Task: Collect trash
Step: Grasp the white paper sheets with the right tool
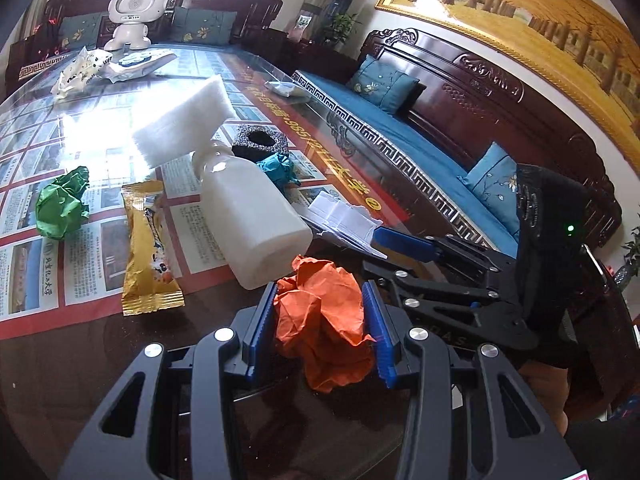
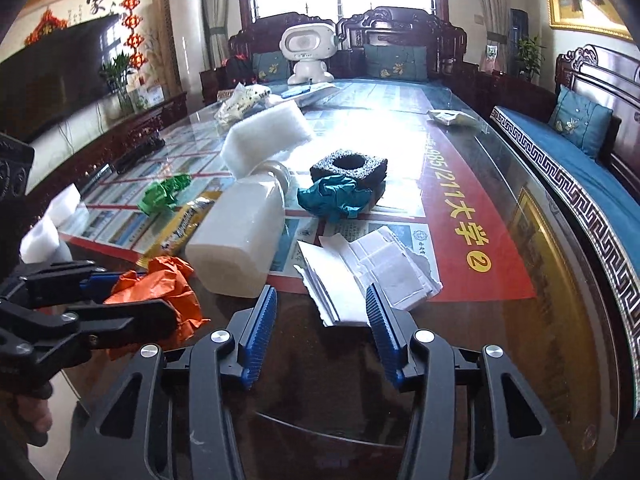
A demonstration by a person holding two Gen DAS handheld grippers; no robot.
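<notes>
My left gripper (image 1: 319, 300) has its blue pads on both sides of a crumpled orange paper ball (image 1: 324, 320) on the glass table; the pads look in contact with it. The ball also shows in the right wrist view (image 2: 168, 288). My right gripper (image 2: 322, 312) is open and empty, its fingertips at the near edge of a torn white paper wrapper (image 2: 368, 276). A white plastic bottle (image 1: 248, 216) lies on its side just beyond the orange ball. Green paper ball (image 1: 62, 204), yellow snack wrapper (image 1: 146, 240), teal paper ball (image 1: 280, 170), black foam block (image 1: 260, 142) and white foam slab (image 1: 184, 120) lie around.
A white toy robot (image 1: 134, 12) and more wrappers (image 1: 80, 72) sit at the table's far end. A carved wooden sofa with blue cushions (image 1: 400, 128) runs along the right side. A TV (image 2: 52, 76) stands at the left. The right gripper shows in the left wrist view (image 1: 400, 240).
</notes>
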